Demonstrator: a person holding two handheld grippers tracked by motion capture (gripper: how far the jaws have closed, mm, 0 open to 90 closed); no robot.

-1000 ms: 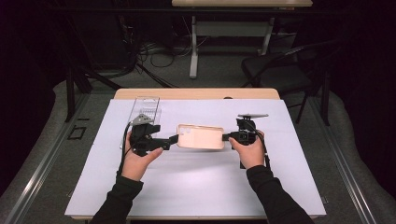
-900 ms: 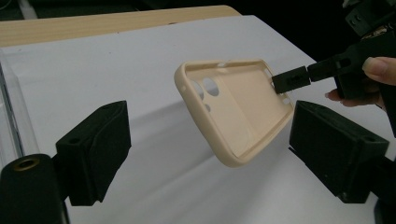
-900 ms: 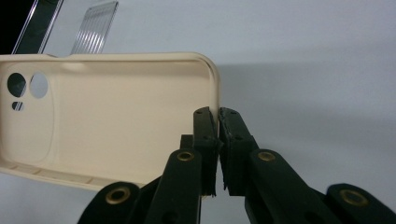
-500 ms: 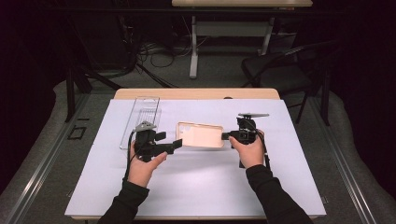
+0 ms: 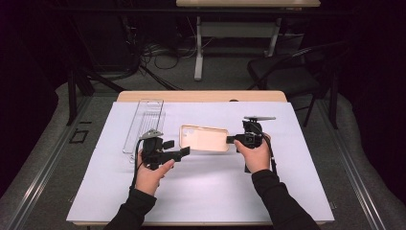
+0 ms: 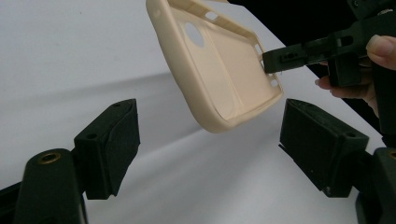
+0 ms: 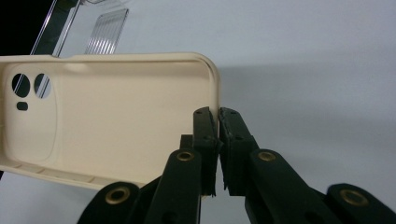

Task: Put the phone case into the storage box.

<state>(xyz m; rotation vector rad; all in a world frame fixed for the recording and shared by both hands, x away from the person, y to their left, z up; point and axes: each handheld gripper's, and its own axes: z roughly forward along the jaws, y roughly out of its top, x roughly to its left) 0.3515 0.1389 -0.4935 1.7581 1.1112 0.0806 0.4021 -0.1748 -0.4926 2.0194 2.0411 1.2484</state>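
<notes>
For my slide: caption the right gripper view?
Right gripper shut on rim of beige silicone phone case above white table.

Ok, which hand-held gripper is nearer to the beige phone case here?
Right. The right hand-held gripper is shut on the end wall of the phone case; the left hand-held gripper sits open just below its other end, not touching.

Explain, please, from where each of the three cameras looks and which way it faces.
High view: above the person's side, facing forward and down on the table; both forearms, left gripper, right gripper.
Left gripper view: on the left gripper, looking along its open jaws at the phone case; the other hand's fingers beyond.
Right gripper view: on the right gripper, whose jaws pinch the case's edge; a clear tray behind.
All share the case.
</notes>
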